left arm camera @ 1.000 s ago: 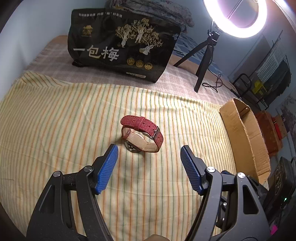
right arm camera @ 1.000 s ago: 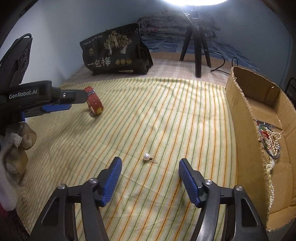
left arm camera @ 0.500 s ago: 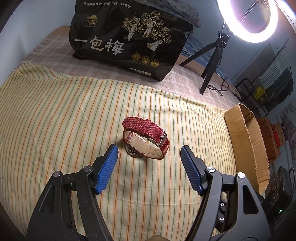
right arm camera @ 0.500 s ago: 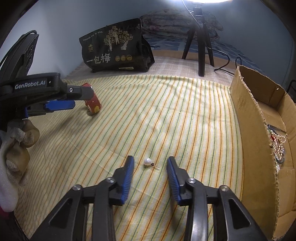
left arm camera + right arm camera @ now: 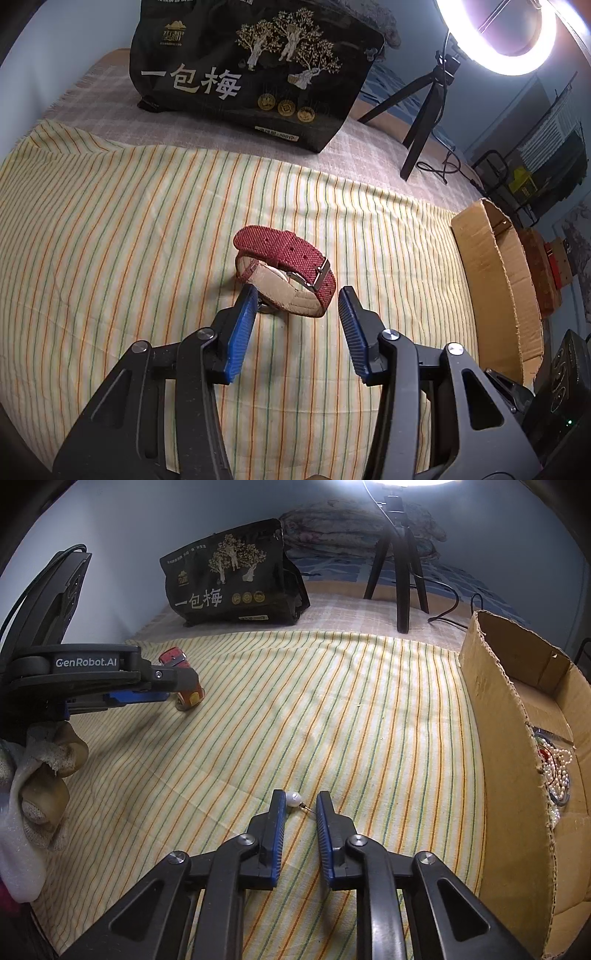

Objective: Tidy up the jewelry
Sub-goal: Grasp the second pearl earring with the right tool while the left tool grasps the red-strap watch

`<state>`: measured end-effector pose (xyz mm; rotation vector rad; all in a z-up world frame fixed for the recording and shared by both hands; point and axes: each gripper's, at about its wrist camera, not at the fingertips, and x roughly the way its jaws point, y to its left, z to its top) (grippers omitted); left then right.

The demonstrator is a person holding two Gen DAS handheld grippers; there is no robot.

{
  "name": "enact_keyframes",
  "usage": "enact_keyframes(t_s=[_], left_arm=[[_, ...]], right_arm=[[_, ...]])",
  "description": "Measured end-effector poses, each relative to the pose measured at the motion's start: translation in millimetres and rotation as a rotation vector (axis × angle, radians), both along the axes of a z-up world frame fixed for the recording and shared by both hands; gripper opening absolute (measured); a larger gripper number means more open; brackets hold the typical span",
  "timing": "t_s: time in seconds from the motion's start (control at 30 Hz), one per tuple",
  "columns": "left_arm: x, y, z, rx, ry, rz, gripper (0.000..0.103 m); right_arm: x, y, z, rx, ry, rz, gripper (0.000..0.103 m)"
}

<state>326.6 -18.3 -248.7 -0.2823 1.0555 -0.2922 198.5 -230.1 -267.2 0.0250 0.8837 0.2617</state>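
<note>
A red fabric-strap watch (image 5: pixel 284 258) stands on its edge on the striped cloth (image 5: pixel 110 240). My left gripper (image 5: pixel 297 295) has its jaws closing, with the near part of the watch between the blue pads; the pads flank it without a clear squeeze. From the right wrist view the same watch (image 5: pixel 186 698) shows behind the left gripper (image 5: pixel 183 688). A small pearl earring (image 5: pixel 294 799) with a pin lies on the cloth between the tips of my right gripper (image 5: pixel 301 797). Its jaws are closing, and a thin gap still shows at the pin end.
An open cardboard box (image 5: pixel 498 738) stands along the right edge with pearl necklaces (image 5: pixel 557 771) inside; it also shows as the cardboard box (image 5: pixel 491 280). A black printed bag (image 5: pixel 251 74) and a ring-light tripod (image 5: pixel 424 122) stand at the back. A gloved hand (image 5: pixel 40 775) holds the left gripper.
Both grippers' jaws have narrowed. The left gripper moved forward so the watch now sits between its tips. The right jaws drew in around the pearl earring.
</note>
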Motion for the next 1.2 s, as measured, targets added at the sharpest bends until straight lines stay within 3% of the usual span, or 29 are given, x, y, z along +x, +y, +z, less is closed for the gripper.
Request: enact_keyframes(t_s=[0.13, 0.2, 0.23, 0.27, 0.5, 0.57, 0.9, 0.93, 1.0, 1.03, 1.07, 1.13, 1.2], left_arm=[[0, 1, 2, -0.020, -0.015, 0.000, 0.032], [0, -1, 4, -0.031, -0.029, -0.015, 0.021], [0, -2, 4, -0.036, -0.034, -0.026, 0.011], [0, -3, 5, -0.038, -0.040, -0.035, 0.008], [1, 1, 6, -0.033, -0.049, -0.018, 0.006], [1, 3, 7, -0.040, -0.051, -0.011, 0.005], [-3, 4, 13, -0.039, -0.064, -0.012, 0.005], [-3, 5, 13, -0.044, -0.064, -0.010, 0.005], [-3, 5, 14, -0.045, -0.068, -0.010, 0.005], [-3, 5, 14, -0.046, -0.069, -0.011, 0.005], [-3, 5, 14, -0.046, -0.070, -0.012, 0.005], [-3, 4, 14, -0.045, -0.072, -0.012, 0.005], [-3, 4, 14, -0.045, -0.072, -0.011, 0.005]], right_arm=[[-1, 1, 0, -0.006, -0.005, 0.006, 0.015], [0, 2, 0, -0.009, -0.006, 0.008, 0.015], [0, 3, 0, -0.010, -0.007, 0.008, 0.015], [0, 3, 0, -0.011, -0.007, 0.009, 0.015], [0, 4, 1, -0.010, -0.009, 0.015, 0.015], [0, 4, 2, -0.004, -0.007, 0.024, 0.000], [-3, 1, 13, -0.009, -0.038, 0.023, 0.000], [-3, 0, 15, -0.006, -0.043, 0.029, 0.001], [-1, 0, 15, 0.003, -0.027, 0.049, 0.029], [0, 1, 14, 0.007, -0.024, 0.061, 0.054], [-1, 3, 14, 0.001, -0.037, 0.068, 0.063], [0, 10, 12, -0.035, -0.044, 0.081, 0.056], [4, 17, 7, -0.067, -0.028, 0.105, 0.036]])
